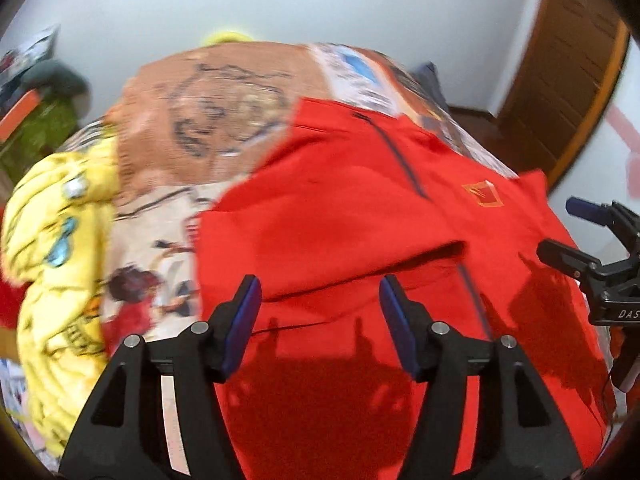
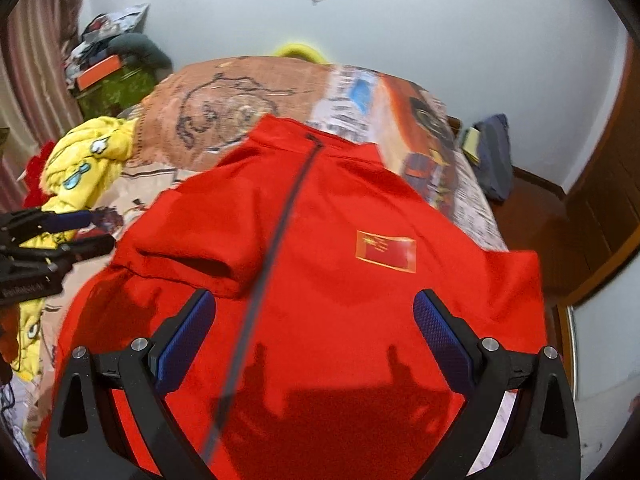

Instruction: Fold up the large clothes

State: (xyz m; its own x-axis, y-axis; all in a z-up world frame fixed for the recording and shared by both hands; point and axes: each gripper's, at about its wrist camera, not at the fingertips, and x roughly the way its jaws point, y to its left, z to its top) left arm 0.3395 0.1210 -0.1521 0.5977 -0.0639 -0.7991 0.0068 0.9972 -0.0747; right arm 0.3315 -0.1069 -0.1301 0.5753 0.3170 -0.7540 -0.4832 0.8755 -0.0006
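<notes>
The jacket (image 2: 320, 248) is bright red with a dark zip line and a red-and-gold flag patch (image 2: 386, 255). Left of the jacket lies a yellow garment (image 2: 86, 160) with blue and white cartoon prints. Under the jacket, the bedspread (image 2: 240, 92) is tan with black-outlined cartoon drawings.

A pale wall (image 2: 420, 32) backs the printed bedspread (image 2: 224, 92), a wooden door (image 1: 568, 80) at right.

Both grippers hung above the red jacket (image 2: 320, 240), the left gripper (image 1: 320, 320) and right gripper (image 2: 314, 344) each spread wide, gripping nothing.
</notes>
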